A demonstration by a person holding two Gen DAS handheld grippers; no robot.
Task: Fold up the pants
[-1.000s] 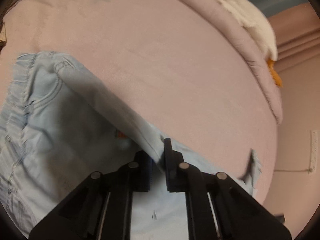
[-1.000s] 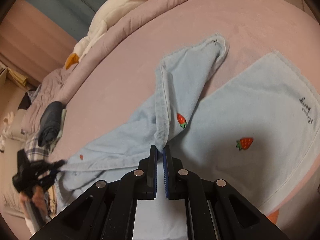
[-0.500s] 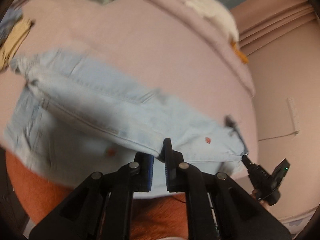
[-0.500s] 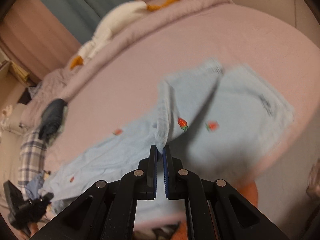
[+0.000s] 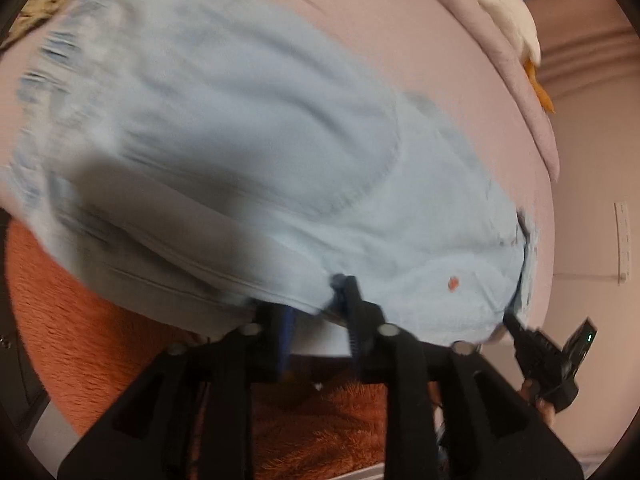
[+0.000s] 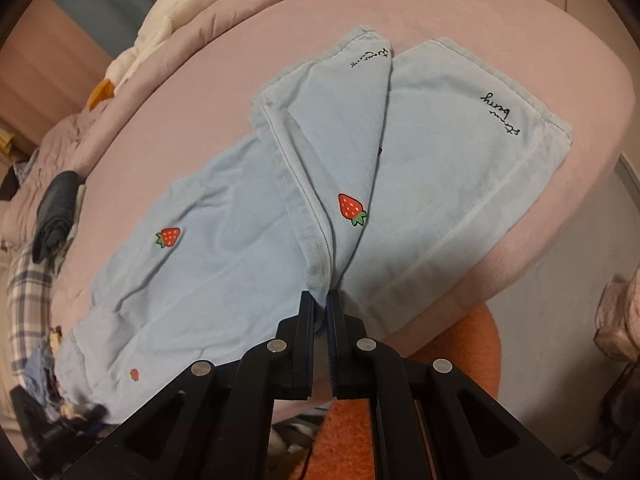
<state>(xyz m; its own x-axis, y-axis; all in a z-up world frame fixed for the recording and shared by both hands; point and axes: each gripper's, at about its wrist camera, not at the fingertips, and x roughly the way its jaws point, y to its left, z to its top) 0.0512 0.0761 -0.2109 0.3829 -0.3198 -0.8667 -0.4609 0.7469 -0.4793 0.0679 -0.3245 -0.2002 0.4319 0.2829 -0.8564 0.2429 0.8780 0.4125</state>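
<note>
Here the pale blue pants (image 6: 240,240) lie spread across the pink bed (image 6: 500,20), strawberry prints facing up, with both leg ends well ahead of the right gripper (image 6: 319,308) and the near edge hanging just over the mattress edge. One leg is folded partly across the other, and its long seam runs straight down into the right gripper, whose fingers are pinched tight on that fold of denim. The left gripper (image 5: 318,300) sits at the waist end of the pants; its fingers stand a little apart with the cloth edge between them, though blur makes it hard to say how firmly they bite. Beyond the garment, a white plush toy (image 6: 176,16) lies at the bed's far side, and an orange fuzzy seat (image 6: 448,400) sits below the grippers. The main risk appears to be the left grip: if it slips, the waist would sag off the bed edge and skew the fold.
</note>
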